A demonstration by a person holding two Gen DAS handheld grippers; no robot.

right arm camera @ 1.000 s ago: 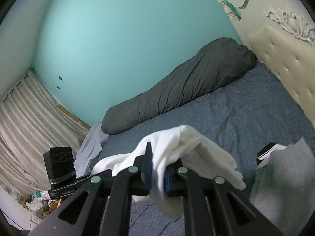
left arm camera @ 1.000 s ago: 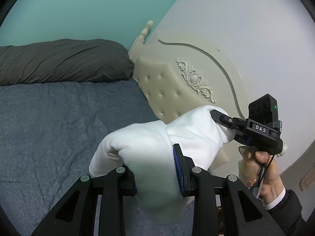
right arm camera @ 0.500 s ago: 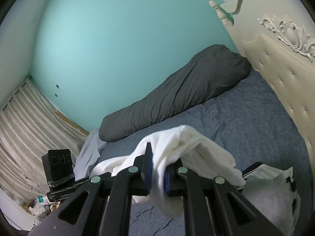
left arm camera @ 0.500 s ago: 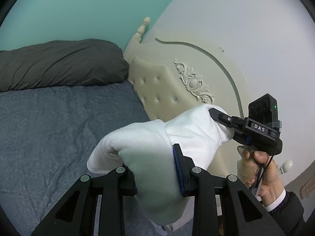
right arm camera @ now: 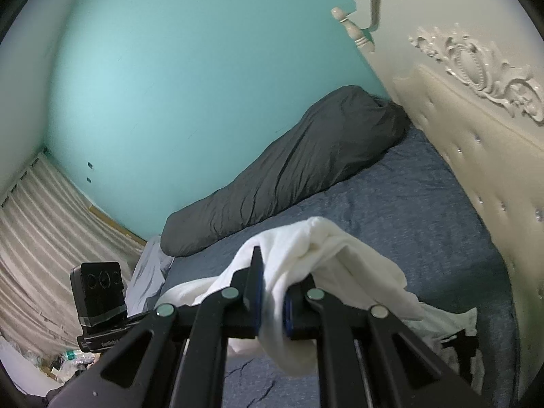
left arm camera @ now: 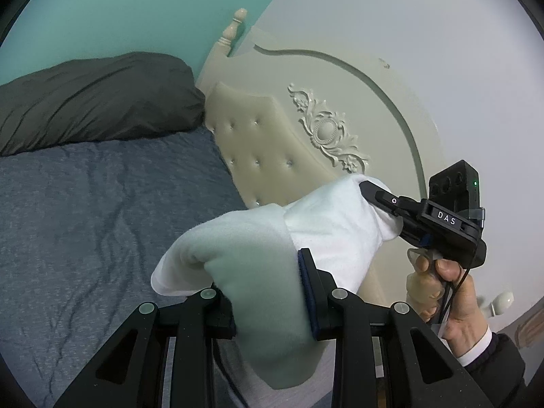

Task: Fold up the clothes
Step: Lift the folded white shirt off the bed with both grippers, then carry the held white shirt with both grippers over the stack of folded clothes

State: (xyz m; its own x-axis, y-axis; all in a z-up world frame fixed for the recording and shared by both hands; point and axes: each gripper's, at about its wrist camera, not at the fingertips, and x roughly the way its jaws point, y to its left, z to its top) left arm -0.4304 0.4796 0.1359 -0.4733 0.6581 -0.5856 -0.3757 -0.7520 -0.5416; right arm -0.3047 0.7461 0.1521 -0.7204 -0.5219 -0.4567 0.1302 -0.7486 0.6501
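We hold the white garment aloft over the bed near its headboard, left gripper and right gripper fingers both clamped on it. Dark pillow lies beyond. The headboard has drawn closer than before.

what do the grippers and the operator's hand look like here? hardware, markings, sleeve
Left gripper: black skeletal linkage arms, silver pivot pins, blue pads on its fingers. Right gripper is built the same; from the left view it carries a black box camera with a green LED, a white "DAS" label and a black cable. The hand wears a dark sleeve over a white cuff.
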